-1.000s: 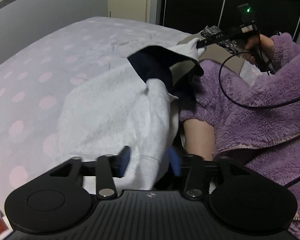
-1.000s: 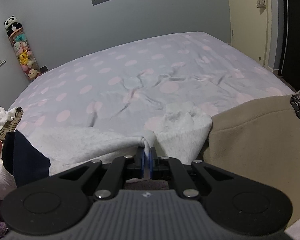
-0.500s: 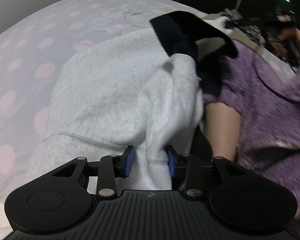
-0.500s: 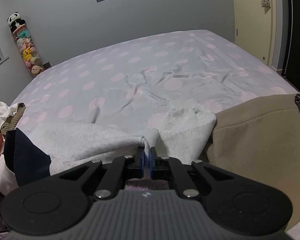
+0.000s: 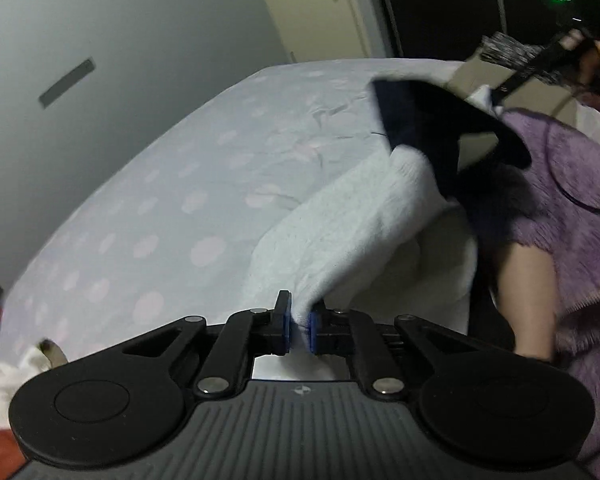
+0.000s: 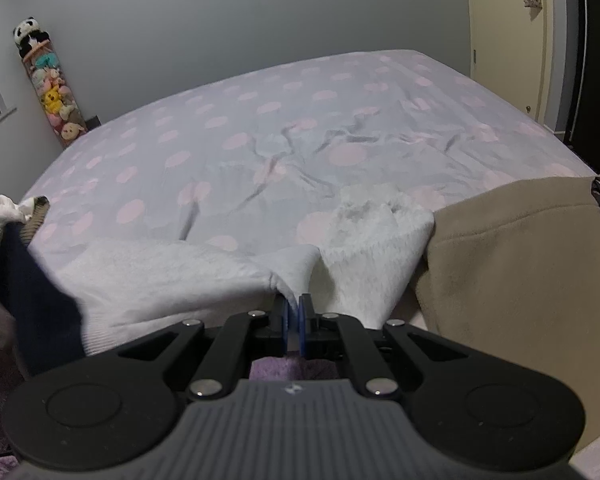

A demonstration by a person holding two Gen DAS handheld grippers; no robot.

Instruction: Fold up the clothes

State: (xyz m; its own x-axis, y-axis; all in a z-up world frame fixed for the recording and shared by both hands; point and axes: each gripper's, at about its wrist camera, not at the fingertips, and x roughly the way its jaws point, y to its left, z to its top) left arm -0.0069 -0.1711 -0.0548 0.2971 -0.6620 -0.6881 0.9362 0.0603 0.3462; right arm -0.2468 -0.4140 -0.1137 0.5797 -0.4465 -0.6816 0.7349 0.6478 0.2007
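Left claw (image 5: 299, 326) now pinching fleecy sweatshirt (image 5: 352, 224)

We lose the white sweatshirt's (image 5: 352, 236) hem behind the left gripper (image 5: 299, 326). Left view motion-blurred. Tan garment (image 6: 520, 264) cut by right edge; stuffed toys (image 6: 56, 100) too small to identify.
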